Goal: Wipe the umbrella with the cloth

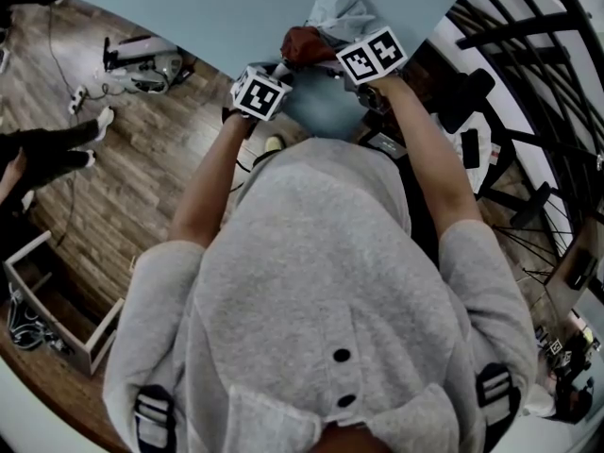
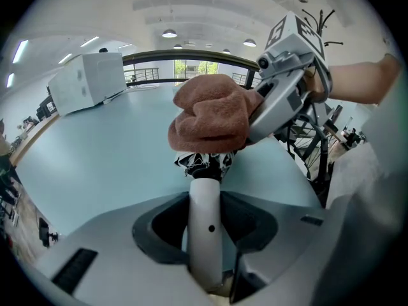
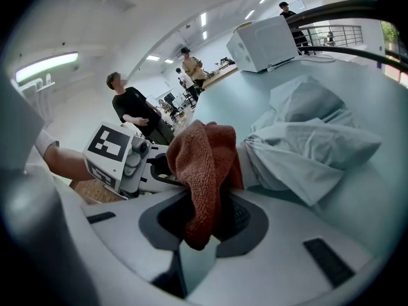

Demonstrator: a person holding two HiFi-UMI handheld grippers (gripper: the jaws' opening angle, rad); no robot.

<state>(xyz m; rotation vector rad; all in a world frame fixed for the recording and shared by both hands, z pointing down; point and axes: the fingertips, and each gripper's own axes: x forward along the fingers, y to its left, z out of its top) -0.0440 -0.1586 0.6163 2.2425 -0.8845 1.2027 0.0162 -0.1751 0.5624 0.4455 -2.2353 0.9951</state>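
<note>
Head view: a person point(image 1: 311, 281) in a grey hooded top stands at a pale blue table point(image 1: 189, 8) with both arms out. The left gripper point(image 1: 278, 72) and right gripper point(image 1: 326, 53) meet over the table's near edge, with a brown cloth point(image 1: 304, 43) bunched between them. A bundle of pale fabric point(image 1: 342, 9) lies on the table just beyond the cloth. The wooden floor point(image 1: 160, 177) on the left carries an open crate point(image 1: 104, 333). Black metal bars point(image 1: 500, 34) stand on the right.

Left gripper view: the jaws are clamped on the white handle of the folded umbrella point(image 2: 205, 222), which points away over the table. The cloth sits on the patterned canopy and covers most of it. The right gripper comes in from the right and blocks the view behind it. A white box point(image 2: 89, 78) stands well apart at the table's far left.

Right gripper view: the jaws are closed on a hanging fold of the cloth, which hides the umbrella. The left gripper is just beside it on the left, and the fabric bundle lies on the right. People point(image 3: 134, 110) stand in the background.
</note>
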